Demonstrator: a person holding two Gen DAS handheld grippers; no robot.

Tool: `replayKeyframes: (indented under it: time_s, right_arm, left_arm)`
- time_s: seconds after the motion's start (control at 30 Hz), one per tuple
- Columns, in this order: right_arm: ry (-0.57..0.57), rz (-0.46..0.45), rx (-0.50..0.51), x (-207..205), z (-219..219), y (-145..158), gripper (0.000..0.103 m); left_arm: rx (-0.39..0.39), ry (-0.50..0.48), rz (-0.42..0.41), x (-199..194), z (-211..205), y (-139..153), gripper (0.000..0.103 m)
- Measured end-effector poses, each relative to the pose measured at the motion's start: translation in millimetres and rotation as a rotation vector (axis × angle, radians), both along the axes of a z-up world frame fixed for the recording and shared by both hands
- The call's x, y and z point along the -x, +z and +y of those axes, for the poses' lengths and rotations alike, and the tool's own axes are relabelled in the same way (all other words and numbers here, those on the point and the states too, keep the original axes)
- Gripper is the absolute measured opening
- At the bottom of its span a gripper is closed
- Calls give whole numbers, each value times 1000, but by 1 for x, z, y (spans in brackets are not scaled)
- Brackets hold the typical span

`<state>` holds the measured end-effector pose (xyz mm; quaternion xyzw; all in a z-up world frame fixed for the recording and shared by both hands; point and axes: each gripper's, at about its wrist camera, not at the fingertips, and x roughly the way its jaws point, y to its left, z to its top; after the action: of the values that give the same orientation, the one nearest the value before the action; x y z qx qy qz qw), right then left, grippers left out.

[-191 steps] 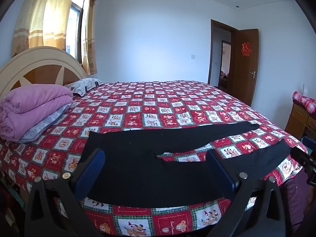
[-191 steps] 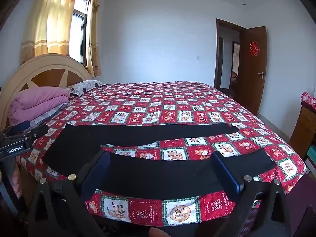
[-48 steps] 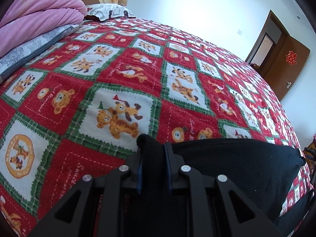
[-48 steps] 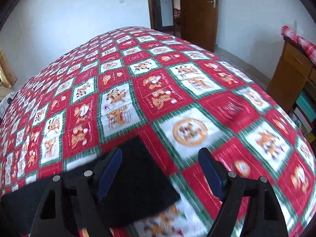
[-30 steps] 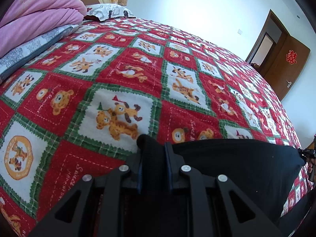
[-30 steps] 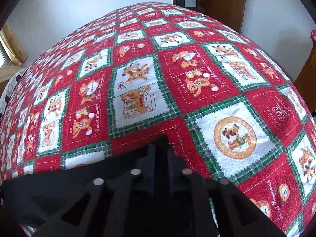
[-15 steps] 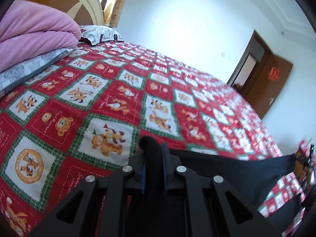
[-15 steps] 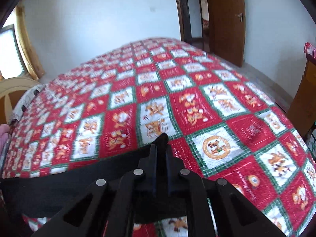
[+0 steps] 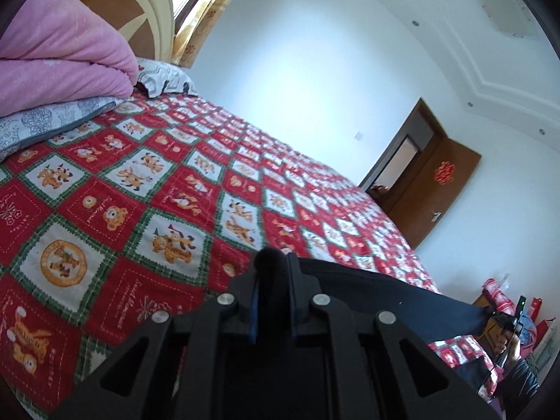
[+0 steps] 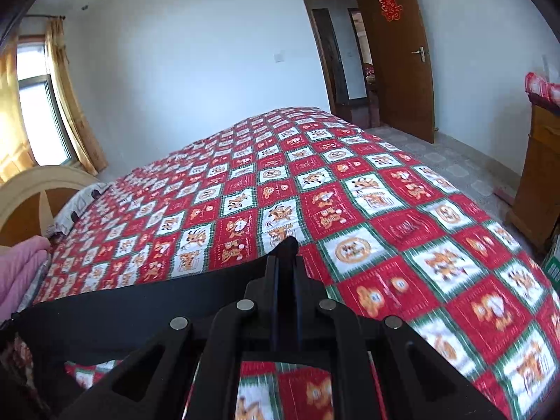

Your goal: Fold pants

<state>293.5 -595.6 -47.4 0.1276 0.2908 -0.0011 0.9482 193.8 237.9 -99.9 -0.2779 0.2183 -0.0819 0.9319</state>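
Now, black pants pinched at both ends, stretched low across the frame, above the red bear-print bed. Left gripper at lower middle, fingers squeezed shut on a bunched bit of cloth. Right gripper at lower middle too, fingers clamped tight on the other end. Pink blanket at upper left, brown door at upper right.

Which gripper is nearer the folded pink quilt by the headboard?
Left. The left gripper grips the black pants near the folded pink quilt; the right gripper holds the far end.
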Motion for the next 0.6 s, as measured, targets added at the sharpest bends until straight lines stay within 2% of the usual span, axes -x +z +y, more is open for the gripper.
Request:
replayKeyframes:
  time_s: [0.2, 0.6]
  right_arm:
    - [-3, -4, -32, 49, -16, -7, 7]
    - [-4, -15, -110, 120, -35, -34, 7]
  left_arm:
    - [33, -23, -26, 26, -2, -6, 13]
    - [92, -30, -63, 79, 0, -35, 13]
